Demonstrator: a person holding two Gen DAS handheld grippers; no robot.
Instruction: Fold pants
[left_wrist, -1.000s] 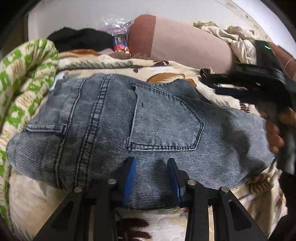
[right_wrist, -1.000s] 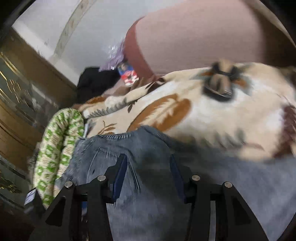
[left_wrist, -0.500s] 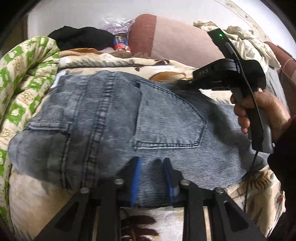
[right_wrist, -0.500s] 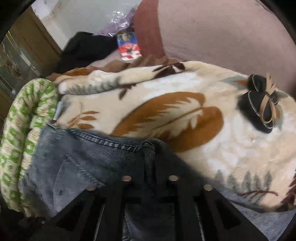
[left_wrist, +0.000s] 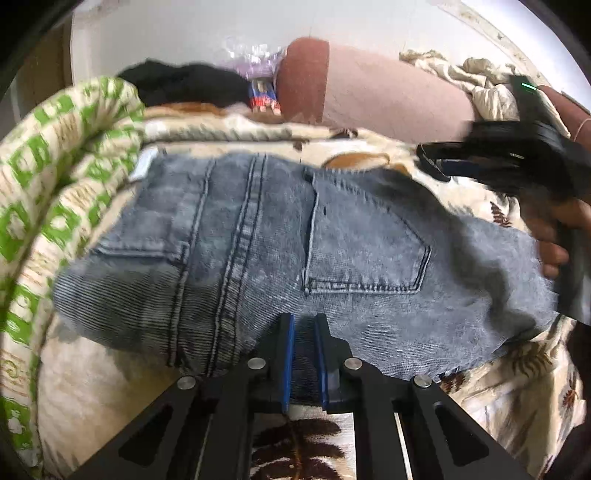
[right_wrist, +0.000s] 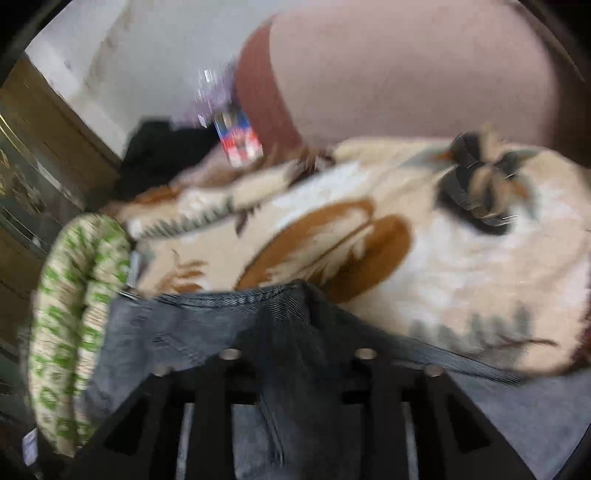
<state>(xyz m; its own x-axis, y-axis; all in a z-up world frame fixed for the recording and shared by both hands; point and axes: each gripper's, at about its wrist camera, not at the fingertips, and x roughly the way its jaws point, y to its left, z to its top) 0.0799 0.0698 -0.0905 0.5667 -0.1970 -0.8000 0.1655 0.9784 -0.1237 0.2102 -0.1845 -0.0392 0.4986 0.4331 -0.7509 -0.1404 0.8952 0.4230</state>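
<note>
My right view is blurred, fingertips hidden under denim; right gripper (right_wrist: 295, 354) grips the pants' (left_wrist: 280, 251) far edge, left gripper (left_wrist: 303, 354) pinches their near edge.

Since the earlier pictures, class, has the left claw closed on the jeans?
Yes. The left claw has narrowed, pinching the jeans hem below the back pocket.

We note a leaf-print blanket (left_wrist: 498, 391), a green-patterned quilt (left_wrist: 48, 192) at left, a pink bolster (left_wrist: 388, 99), black cloth (left_wrist: 184, 85) and a hair bow (right_wrist: 476, 192).
</note>
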